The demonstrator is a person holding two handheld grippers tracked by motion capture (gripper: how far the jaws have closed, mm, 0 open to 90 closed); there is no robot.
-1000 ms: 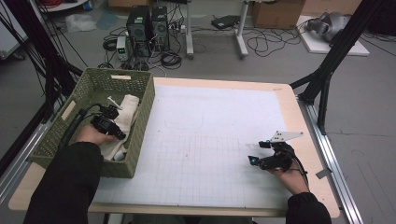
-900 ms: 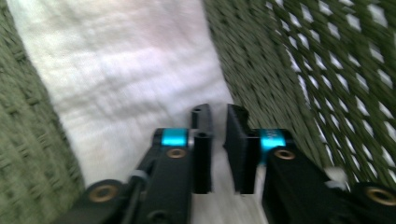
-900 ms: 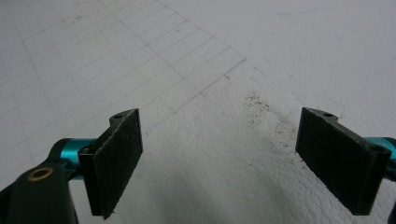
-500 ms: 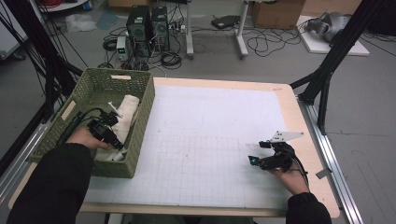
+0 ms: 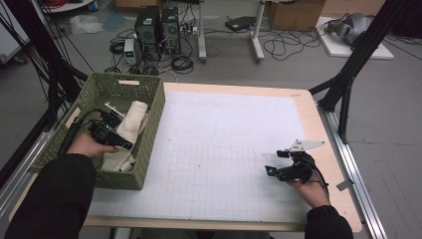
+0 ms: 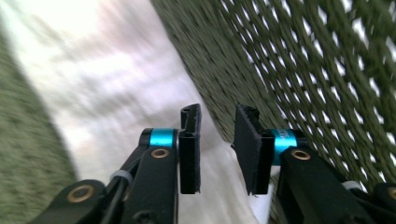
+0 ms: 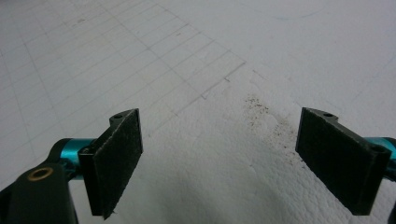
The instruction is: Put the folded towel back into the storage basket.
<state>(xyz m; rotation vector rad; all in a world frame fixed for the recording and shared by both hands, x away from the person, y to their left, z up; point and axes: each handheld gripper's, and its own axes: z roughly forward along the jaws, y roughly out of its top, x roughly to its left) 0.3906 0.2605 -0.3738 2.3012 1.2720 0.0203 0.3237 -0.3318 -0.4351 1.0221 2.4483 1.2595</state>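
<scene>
High view: at left, the left gripper [image 5: 112,141], its jaws just opening and empty, leaves the cream towel [image 5: 130,130] in the green basket [image 5: 149,137], likely finishing; the right gripper [image 5: 278,172] idles wide open at lower right.

The left gripper [image 5: 110,137] is hovering inside the green basket [image 5: 149,144] over white cloth [image 5: 130,130]; the right gripper [image 5: 286,167] is resting on the white mat [image 5: 224,149].

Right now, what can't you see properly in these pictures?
- Basket bottom, high view: hidden under the cream cloth and the left gripper.
- Cloth, left gripper view: blurred, so its folds and weave are unclear.
- Whether the left gripper's pads touch the cloth: they stand apart with nothing seen between them; contact is unclear.
- Right gripper jaws, high view: too small; the right gripper view shows them wide apart over the white mat.
</scene>
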